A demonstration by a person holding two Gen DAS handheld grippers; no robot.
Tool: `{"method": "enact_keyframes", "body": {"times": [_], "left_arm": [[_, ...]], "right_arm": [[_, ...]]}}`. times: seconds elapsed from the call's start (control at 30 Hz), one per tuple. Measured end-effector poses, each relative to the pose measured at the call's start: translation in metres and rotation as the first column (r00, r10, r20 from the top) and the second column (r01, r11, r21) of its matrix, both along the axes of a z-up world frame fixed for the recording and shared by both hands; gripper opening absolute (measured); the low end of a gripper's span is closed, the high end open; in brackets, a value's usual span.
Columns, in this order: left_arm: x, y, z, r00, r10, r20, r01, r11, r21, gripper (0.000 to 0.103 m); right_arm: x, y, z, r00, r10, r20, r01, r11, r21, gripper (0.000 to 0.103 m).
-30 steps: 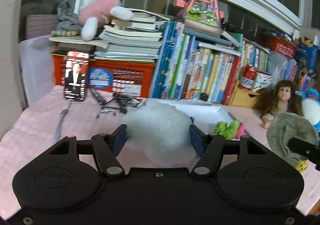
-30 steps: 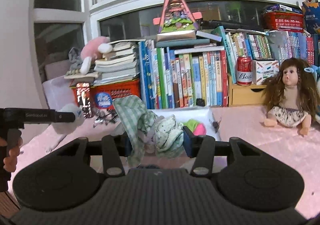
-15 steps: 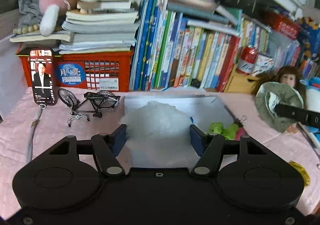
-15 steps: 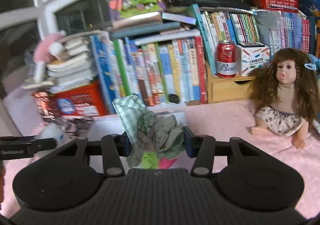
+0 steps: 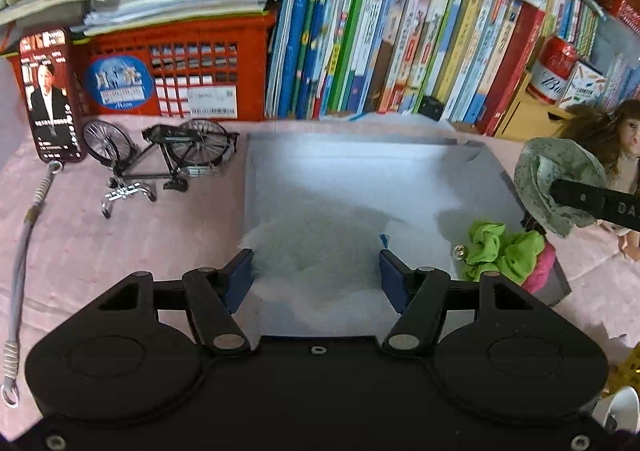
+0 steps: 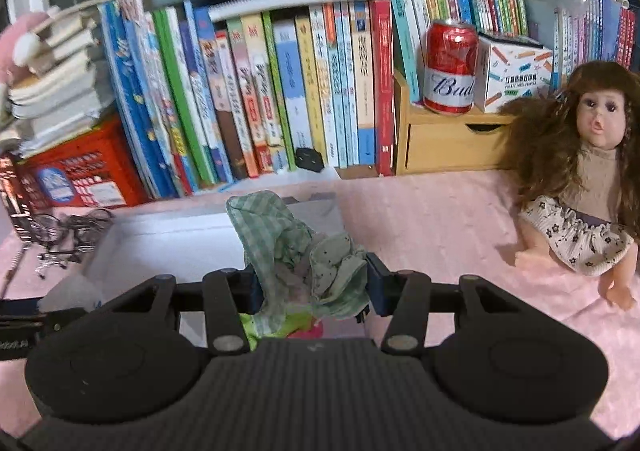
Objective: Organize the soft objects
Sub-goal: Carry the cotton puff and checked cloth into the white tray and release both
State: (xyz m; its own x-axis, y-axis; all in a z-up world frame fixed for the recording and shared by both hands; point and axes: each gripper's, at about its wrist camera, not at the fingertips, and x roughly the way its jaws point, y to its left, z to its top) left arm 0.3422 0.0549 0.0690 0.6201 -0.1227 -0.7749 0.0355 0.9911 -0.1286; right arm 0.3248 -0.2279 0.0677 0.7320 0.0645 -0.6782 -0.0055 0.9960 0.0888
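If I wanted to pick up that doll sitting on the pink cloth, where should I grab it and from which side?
Probably the torso, with the fingers closing across it from the front. The doll sits upright facing outward, and its torso is the narrowest firm part. Long hair hangs down both sides and books stand close behind, so coming from behind or at the head looks awkward. Both grippers are full now.

A fluffy white plush ball [image 5: 316, 251] is clamped by the matt black plastic left gripper [image 5: 316, 271]. Soft checked and dotted green cloth [image 6: 308, 251] is pinched in the right gripper [image 6: 312, 283], whose body is ribbed. The box [image 5: 360, 171] looks smooth and matt. A nubbly pink cloth [image 6: 440, 219] is spread beneath. The can [image 6: 450, 67] is glossy metal.
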Motion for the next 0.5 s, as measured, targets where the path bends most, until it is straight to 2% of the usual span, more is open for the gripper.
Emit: {"method": "enact_keyframes", "body": {"times": [0.37, 0.5], "left_arm": [[0.022, -0.010, -0.017, 0.998, -0.007, -0.057, 0.007, 1.000, 0.005, 0.064], [0.027, -0.012, -0.023, 0.997, -0.006, -0.082, 0.005, 1.000, -0.014, 0.064]], "right_arm": [[0.031, 0.015, -0.025, 0.996, 0.015, -0.085, -0.019, 0.998, -0.053, 0.054], [0.038, 0.016, -0.033, 0.993, 0.011, -0.115, -0.013, 1.000, -0.018, 0.054]]}}
